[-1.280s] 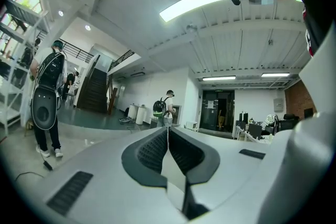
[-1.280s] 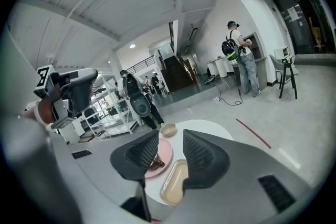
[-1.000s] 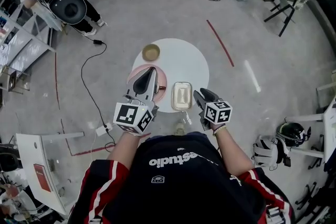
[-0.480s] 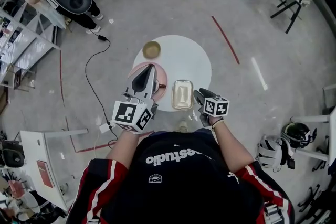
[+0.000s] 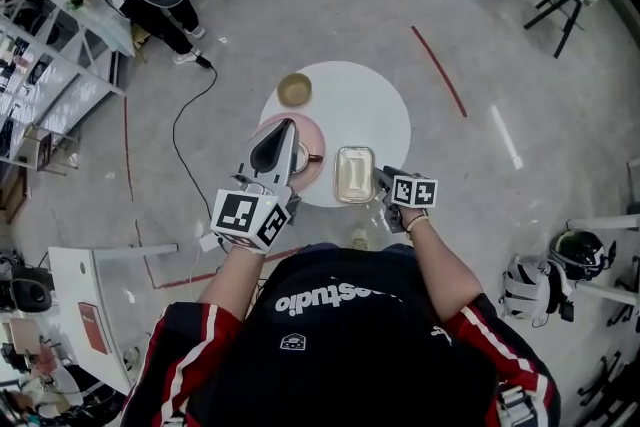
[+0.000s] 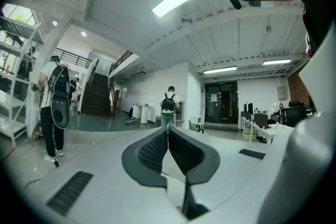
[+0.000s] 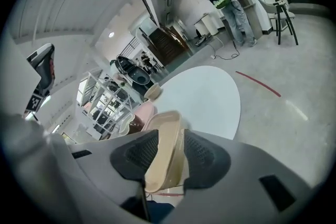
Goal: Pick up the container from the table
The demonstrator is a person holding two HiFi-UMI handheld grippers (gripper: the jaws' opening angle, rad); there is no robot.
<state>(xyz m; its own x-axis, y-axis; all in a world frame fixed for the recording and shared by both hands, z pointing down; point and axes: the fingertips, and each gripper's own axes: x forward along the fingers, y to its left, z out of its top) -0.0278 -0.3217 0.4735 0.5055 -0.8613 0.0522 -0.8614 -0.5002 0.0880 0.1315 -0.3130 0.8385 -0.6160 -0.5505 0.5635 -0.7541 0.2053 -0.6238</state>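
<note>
Grasp stage: the right tongs (image 7: 167, 139) are clamped on an edge of the beige rectangular plastic container (image 5: 353, 174), at lower centre on the round white tabletop (image 5: 365, 110), so the lift apparently remains to be done; the left tongs (image 6: 168, 131) are together, empty.

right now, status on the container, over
Left gripper shut, empty. Right gripper shut on container rim, at near edge of table. Bowl far side, nothing in the way.
</note>
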